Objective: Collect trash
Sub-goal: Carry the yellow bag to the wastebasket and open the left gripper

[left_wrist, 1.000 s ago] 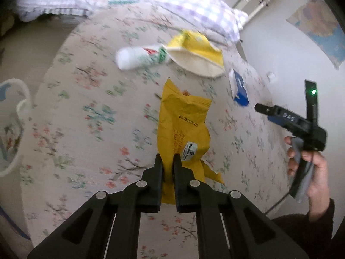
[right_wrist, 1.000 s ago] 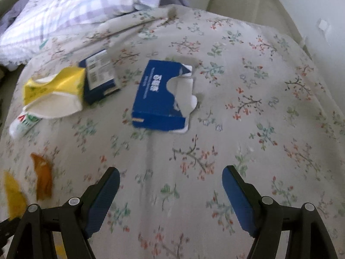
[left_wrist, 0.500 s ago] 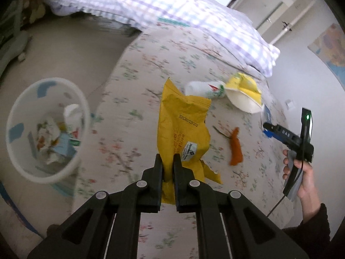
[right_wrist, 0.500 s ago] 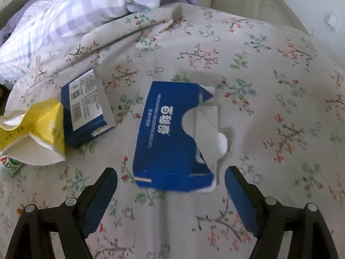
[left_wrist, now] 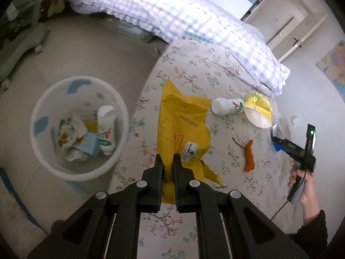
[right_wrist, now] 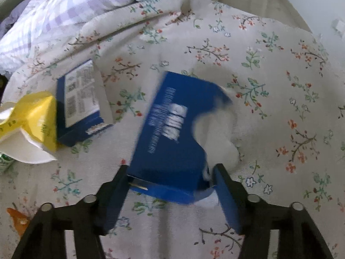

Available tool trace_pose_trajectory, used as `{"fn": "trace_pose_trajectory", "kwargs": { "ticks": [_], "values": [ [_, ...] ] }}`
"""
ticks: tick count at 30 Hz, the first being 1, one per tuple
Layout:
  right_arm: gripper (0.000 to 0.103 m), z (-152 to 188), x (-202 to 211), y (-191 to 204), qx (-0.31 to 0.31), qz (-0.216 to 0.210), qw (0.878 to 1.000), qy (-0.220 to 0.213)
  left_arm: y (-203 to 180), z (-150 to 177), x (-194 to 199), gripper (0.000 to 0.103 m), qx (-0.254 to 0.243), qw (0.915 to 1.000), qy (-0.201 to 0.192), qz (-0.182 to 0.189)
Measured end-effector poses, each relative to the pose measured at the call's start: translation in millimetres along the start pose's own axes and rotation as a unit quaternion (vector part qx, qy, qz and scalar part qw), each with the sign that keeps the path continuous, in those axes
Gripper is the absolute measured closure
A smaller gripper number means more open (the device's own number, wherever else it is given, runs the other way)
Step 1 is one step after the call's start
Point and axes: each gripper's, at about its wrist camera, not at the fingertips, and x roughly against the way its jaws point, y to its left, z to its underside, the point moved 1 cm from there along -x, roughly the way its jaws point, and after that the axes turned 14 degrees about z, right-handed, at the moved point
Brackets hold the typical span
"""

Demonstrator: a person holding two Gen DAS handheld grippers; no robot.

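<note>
My left gripper [left_wrist: 167, 161] is shut on the lower end of a yellow snack bag [left_wrist: 183, 125], which hangs above the bed's edge. To its left on the floor stands the white trash bin [left_wrist: 79, 78], with crumpled paper and a bottle inside. In the right wrist view a torn blue tissue box [right_wrist: 172, 129] lies tilted and blurred on the floral bedcover [right_wrist: 280, 86]. My right gripper [right_wrist: 170, 172] is closing on the box's near end, and both pads touch its sides.
On the bed lie a white bottle [left_wrist: 226, 108], a yellow-and-white wrapper [right_wrist: 32, 118], a smaller blue box [right_wrist: 82, 105] and an orange scrap [left_wrist: 249, 157]. A checked pillow [left_wrist: 194, 21] covers the head end. A person's hand [left_wrist: 306, 185] holds the right gripper.
The left gripper carried the yellow bag sideways toward the bin, which now sits close by. The right gripper dropped over the blue tissue box and narrowed onto it; the box has tilted.
</note>
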Motion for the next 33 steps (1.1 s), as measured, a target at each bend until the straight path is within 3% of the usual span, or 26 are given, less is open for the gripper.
{"fn": "trace_pose_trajectory", "kwargs": {
  "ticks": [13,19,27,28,30,31,32,33],
  "values": [
    [0.047,-8.5,61.5,17.8,-0.006,-0.023,0.999,-0.029,60.2,-12.5,49.1,0.094,0.059,0.9957,-0.065,-0.030],
    [0.047,-6.8,105.3,49.1,0.017,-0.058,0.996,-0.065,90.0,-18.4,59.8,0.094,0.091,0.9906,-0.085,-0.056],
    [0.047,13.0,146.0,109.9,0.077,-0.106,0.986,-0.099,112.7,-22.1,65.1,0.092,0.097,0.9857,-0.104,-0.091],
    [0.047,16.9,149.2,118.9,0.087,-0.111,0.985,-0.102,115.1,-23.0,65.0,0.089,0.094,0.9851,-0.105,-0.097],
    [0.047,23.4,152.3,135.9,0.105,-0.119,0.982,-0.102,120.0,-23.8,62.1,0.074,0.094,0.9847,-0.093,-0.114],
    [0.047,27.6,153.7,145.0,0.114,-0.123,0.981,-0.102,123.2,-23.1,60.8,0.047,0.098,0.9839,-0.085,-0.123],
    [0.047,31.7,154.2,153.0,0.123,-0.127,0.979,-0.101,127.1,-20.7,60.0,0.028,0.104,0.9818,-0.078,-0.139],
    [0.047,35.2,154.7,160.5,0.130,-0.130,0.978,-0.100,129.3,-18.6,60.4,0.025,0.105,0.9799,-0.075,-0.152]
  ]
}}
